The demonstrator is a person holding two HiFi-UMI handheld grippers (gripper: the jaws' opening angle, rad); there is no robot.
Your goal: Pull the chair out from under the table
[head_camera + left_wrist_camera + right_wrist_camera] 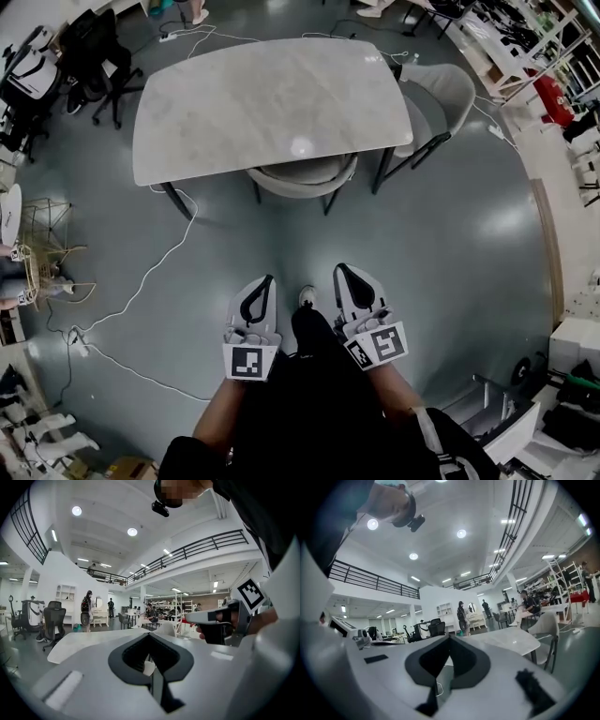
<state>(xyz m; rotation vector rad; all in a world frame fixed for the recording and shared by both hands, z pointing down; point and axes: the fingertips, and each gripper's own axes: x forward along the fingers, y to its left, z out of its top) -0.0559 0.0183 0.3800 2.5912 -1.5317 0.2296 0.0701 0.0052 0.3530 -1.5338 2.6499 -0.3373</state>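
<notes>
A grey upholstered chair (302, 176) is tucked under the near long edge of the marble-topped table (262, 103); only its curved back shows. Both grippers are held level in front of the person, well short of the chair and apart from it. My left gripper (269, 278) has its jaws together with nothing between them. My right gripper (338, 268), beside it, is shut and empty too. In the left gripper view the shut left gripper (150, 637) points at the table (89, 641). In the right gripper view the right gripper (449, 637) points toward the table (506, 641).
A second grey chair (441, 94) stands at the table's right end. A white cable (150, 272) snakes over the floor at the left. Black office chairs (94, 56) stand at the back left, with a wire basket (42, 234) nearer. Shelving (525, 47) lines the right side.
</notes>
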